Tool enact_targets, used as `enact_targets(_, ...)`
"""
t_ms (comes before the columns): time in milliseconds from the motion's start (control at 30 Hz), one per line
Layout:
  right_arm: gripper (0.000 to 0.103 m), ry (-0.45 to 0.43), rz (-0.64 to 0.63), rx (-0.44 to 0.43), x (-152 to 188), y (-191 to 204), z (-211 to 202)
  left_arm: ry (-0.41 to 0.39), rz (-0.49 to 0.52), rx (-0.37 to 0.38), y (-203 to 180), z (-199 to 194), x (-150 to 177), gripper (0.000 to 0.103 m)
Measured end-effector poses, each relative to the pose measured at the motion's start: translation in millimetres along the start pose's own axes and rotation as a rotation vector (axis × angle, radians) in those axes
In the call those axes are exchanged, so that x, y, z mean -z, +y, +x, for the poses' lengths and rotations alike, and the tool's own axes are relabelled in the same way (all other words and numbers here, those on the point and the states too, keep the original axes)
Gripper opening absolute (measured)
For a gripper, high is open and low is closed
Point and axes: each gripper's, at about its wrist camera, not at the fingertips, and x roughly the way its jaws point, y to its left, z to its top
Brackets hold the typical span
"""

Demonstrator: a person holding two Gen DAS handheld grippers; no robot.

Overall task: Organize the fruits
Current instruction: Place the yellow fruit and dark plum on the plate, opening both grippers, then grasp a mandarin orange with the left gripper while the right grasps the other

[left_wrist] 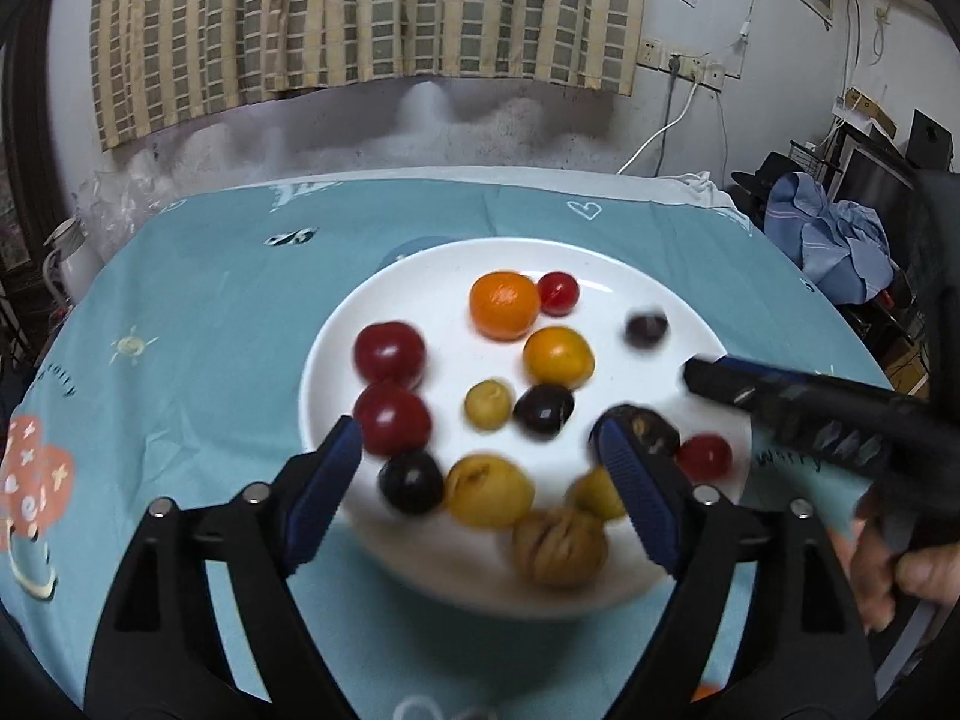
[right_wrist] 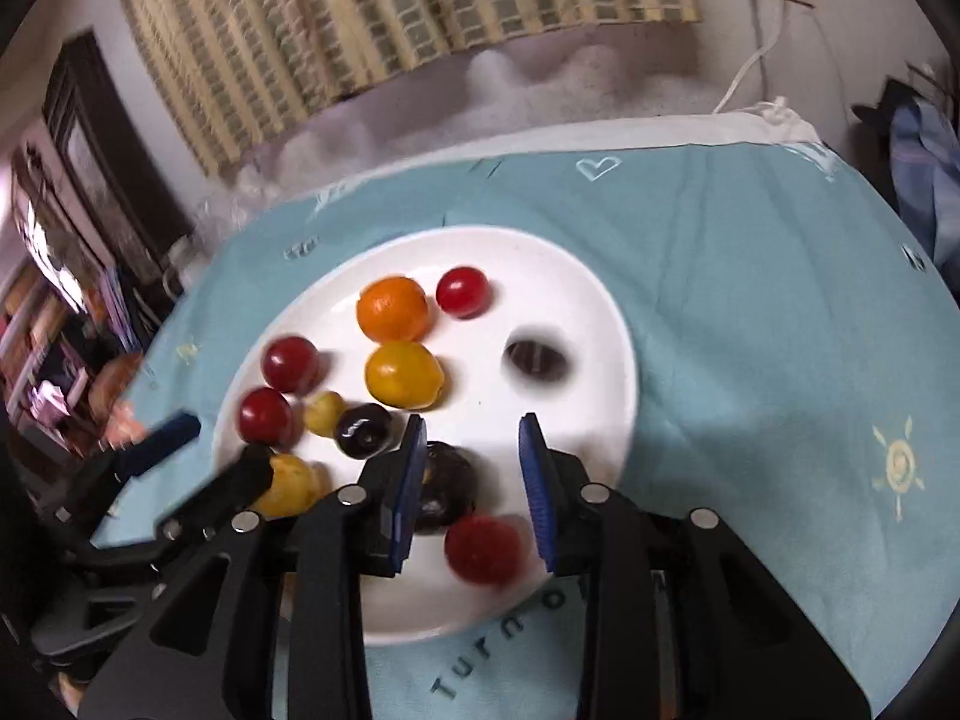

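Observation:
A white plate (left_wrist: pixel 420 282) on a blue tablecloth holds several fruits: an orange (left_wrist: pixel 504 305), a yellow-orange fruit (left_wrist: pixel 558 358), red fruits (left_wrist: pixel 390 354), dark plums (left_wrist: pixel 543 411), yellow fruits (left_wrist: pixel 489 489) and a brown walnut-like one (left_wrist: pixel 558 546). My left gripper (left_wrist: pixel 480 450) is open and empty above the plate's near side. My right gripper (right_wrist: pixel 474 456) is open over the plate (right_wrist: pixel 600 312), with a red fruit (right_wrist: pixel 483 549) and a dark fruit (right_wrist: pixel 444 486) between its fingers, untouched. A dark plum (right_wrist: pixel 536 360) looks blurred. The right gripper also shows at the right of the left wrist view (left_wrist: pixel 720 381).
The blue tablecloth (left_wrist: pixel 210 312) covers the table, with a sun print (right_wrist: pixel 897 462) to the plate's right. A striped curtain (left_wrist: pixel 360 18) hangs behind. Clothes and clutter (left_wrist: pixel 828 240) lie beyond the table's right edge, shelves (right_wrist: pixel 54 324) to the left.

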Motion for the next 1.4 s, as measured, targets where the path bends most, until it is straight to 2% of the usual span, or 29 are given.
enact_targets(67, 0.036, 0.008, 0.042, -0.039, 10, -2, -21, -0.005, -0.028, 0.007, 5, -15, 9, 0.090)
enact_targets(100, 0.063, 0.012, 0.053, -0.046, 16, -2, -31, -0.010, -0.045, 0.018, 7, -25, 16, 0.092)
enact_targets(167, 0.087, -0.014, 0.067, -0.053, 35, 1, -60, -0.019, -0.075, 0.039, 8, -46, 34, 0.095)
enact_targets(300, 0.089, -0.084, 0.065, -0.089, 77, 3, -111, -0.021, -0.063, 0.064, -5, -85, 79, 0.097)
enact_targets(433, 0.094, -0.150, 0.148, -0.134, 112, -14, -138, -0.026, 0.002, 0.075, -31, -116, 125, 0.101)
enact_targets(500, 0.094, -0.181, 0.187, -0.111, 124, -27, -137, -0.010, 0.049, 0.070, -43, -119, 139, 0.101)
enact_targets(533, 0.094, -0.171, 0.202, -0.061, 126, -34, -133, -0.005, 0.072, 0.060, -48, -118, 144, 0.101)
enact_targets(600, 0.094, -0.144, 0.234, -0.032, 124, -42, -127, -0.001, 0.103, 0.036, -56, -115, 147, 0.101)
enact_targets(700, 0.094, -0.133, 0.288, -0.077, 122, -47, -125, 0.019, 0.136, 0.036, -64, -107, 150, 0.101)
enact_targets(833, 0.094, -0.087, 0.266, -0.093, 126, -41, -121, 0.065, 0.172, 0.022, -71, -94, 152, 0.101)
enact_targets(967, 0.094, -0.079, 0.243, -0.084, 130, -36, -124, 0.094, 0.234, -0.024, -82, -86, 157, 0.101)
enact_targets(1033, 0.094, -0.085, 0.248, -0.091, 130, -37, -126, 0.085, 0.266, -0.053, -88, -87, 158, 0.101)
enact_targets(1167, 0.094, -0.078, 0.258, -0.082, 130, -40, -124, 0.046, 0.275, -0.037, -90, -94, 158, 0.101)
enact_targets(1300, 0.094, -0.065, 0.263, -0.080, 130, -40, -121, -0.044, 0.240, -0.073, -82, -107, 152, 0.100)
enact_targets(1333, 0.094, -0.066, 0.261, -0.079, 131, -40, -121, -0.034, 0.233, -0.060, -81, -106, 151, 0.098)
enact_targets(1400, 0.094, -0.067, 0.259, -0.079, 131, -40, -121, 0.012, 0.224, -0.013, -79, -98, 151, 0.083)
